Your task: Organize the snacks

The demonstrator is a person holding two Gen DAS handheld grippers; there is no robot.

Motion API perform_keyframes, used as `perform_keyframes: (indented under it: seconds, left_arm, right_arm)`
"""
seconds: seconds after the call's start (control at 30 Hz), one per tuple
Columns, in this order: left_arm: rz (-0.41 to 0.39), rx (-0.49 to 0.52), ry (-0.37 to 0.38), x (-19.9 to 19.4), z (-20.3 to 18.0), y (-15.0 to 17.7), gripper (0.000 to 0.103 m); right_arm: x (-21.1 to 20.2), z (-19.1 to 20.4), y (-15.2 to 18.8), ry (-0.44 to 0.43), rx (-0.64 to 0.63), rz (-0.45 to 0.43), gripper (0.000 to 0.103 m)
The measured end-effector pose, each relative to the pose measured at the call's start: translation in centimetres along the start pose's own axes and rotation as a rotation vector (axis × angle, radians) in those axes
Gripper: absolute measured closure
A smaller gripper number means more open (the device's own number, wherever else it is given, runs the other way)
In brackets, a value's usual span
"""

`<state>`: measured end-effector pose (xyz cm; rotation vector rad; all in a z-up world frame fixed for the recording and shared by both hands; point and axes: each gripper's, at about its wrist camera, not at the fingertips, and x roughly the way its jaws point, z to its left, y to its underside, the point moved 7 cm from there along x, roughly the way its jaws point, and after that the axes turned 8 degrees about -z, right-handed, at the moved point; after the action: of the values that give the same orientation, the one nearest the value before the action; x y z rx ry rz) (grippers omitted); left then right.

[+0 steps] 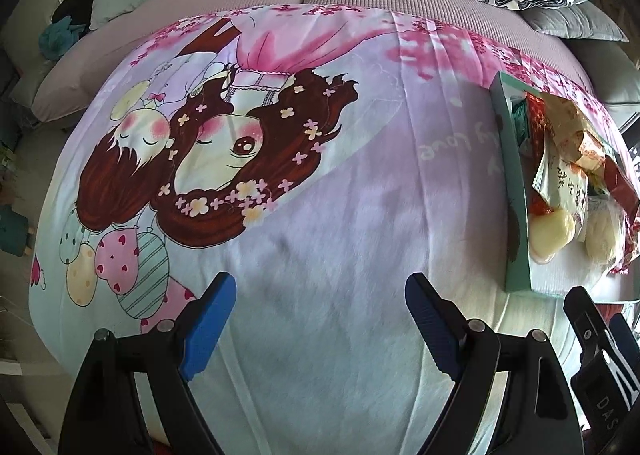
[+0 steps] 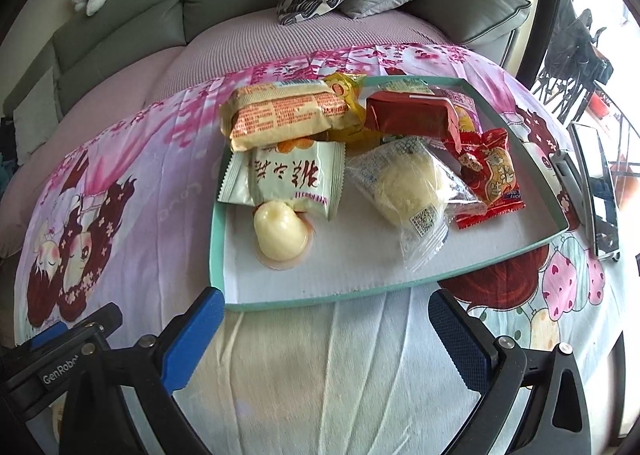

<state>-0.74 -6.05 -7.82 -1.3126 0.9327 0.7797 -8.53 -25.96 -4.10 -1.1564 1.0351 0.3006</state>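
Both grippers hung over the printed cloth [image 1: 320, 255], empty. Left gripper [image 1: 320, 319] had its blue pads spread wide, nothing between them, only cloth below. Right gripper [image 2: 324, 335] likewise wide apart, nothing held, its tips just short of the tray's near edge.

The snacks sat in a shallow teal-rimmed tray [image 2: 216, 239], centre of the right wrist view, far right edge of the left wrist view. Inside the tray: a jelly cup [image 2: 280, 235] at lower left, rounded, glossy, probably slippery, best taken across its sides. Pale green wrapper [image 2: 296, 179] just behind it, touching. Long orange-printed pack [image 2: 288, 115] at the upper left, overhanging the rim. Clear-bagged bun [image 2: 404, 187] in the middle, soft, would squash, so take it by the crimped bag end. Red foil block [image 2: 412, 115] at the back, firmer and boxy. Small red packet [image 2: 488, 175] on the right, crinkly.

All looked light; the film wrappers would slip between smooth pads, so pinch the sealed ends. The tray looked like thin card, stiff enough. The cloth was soft and creased, over a cushioned seat.
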Motion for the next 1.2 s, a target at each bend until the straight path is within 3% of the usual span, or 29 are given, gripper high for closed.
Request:
perform_keyframes:
  seconds: [1.2]
  left_arm:
    - [0.009, 0.013, 0.041, -0.19, -0.30, -0.06, 0.016]
  right_arm:
    - [-0.19, -0.06, -0.10, -0.030, 0.011, -0.005, 0.000]
